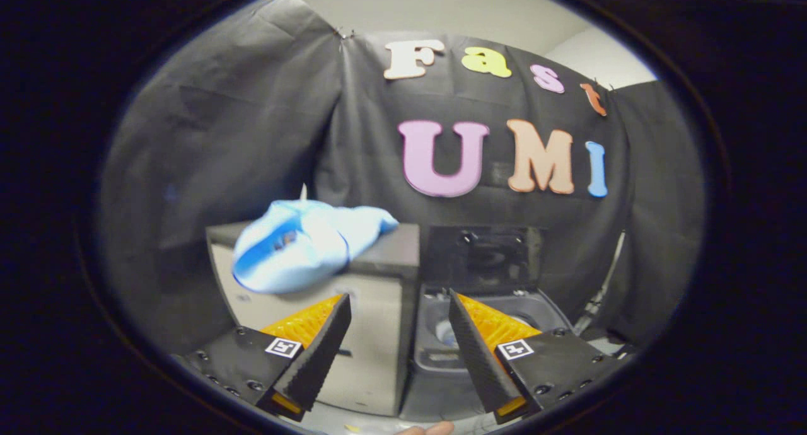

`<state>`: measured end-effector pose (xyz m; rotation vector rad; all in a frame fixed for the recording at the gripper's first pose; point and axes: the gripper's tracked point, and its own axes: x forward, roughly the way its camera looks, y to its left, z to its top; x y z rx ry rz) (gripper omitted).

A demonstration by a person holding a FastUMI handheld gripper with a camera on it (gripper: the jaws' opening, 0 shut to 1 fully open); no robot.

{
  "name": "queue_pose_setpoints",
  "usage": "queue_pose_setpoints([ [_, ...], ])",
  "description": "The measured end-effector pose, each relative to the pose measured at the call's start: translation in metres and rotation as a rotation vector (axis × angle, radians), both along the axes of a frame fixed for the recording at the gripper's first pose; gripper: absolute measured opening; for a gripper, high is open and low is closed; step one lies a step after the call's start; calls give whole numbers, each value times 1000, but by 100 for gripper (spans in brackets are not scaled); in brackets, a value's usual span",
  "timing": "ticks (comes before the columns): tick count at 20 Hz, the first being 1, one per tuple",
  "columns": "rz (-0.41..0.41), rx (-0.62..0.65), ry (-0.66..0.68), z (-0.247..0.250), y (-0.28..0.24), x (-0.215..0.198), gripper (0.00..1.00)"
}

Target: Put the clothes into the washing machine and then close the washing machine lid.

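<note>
1. One crumpled light-blue cloth garment (309,249) lies draped over the dark top of a pale, box-shaped cabinet (372,334), up ahead of the tongs and off toward their left finger, well clear of both tips.
2. The tongs, a two-finger hand-held gripper (397,324), stand spread wide apart with nothing between them; no finger touches cloth or machine.
3. Just ahead of the right finger sits a small dark-grey top-loading washing machine (441,353), hard against the cabinet's side, its black lid (482,255) raised upright at the back.
4. The machine's round tub (444,331) stands open; something pale shows at its bottom, too small to say whether it is cloth or the tub floor. No garment is clearly inside.
5. A fingertip (429,429) shows beneath the tongs.
6. The task appears to be at its start: the garment is not yet lifted and the lid is still up.
7. Risks: a pinch on a loose edge could let the soft cloth slip off the cabinet or unfurl and snag the tub rim; a trailing fold left over the rim could keep the lid from closing flat.
</note>
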<state>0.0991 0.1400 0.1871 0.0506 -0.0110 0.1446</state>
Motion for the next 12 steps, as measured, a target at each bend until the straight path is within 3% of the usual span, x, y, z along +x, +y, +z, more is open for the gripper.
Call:
queue_pose_setpoints([
  [6,68,121,-104,89,55,68,97],
  [12,-10,24,152,87,74,137,97],
])
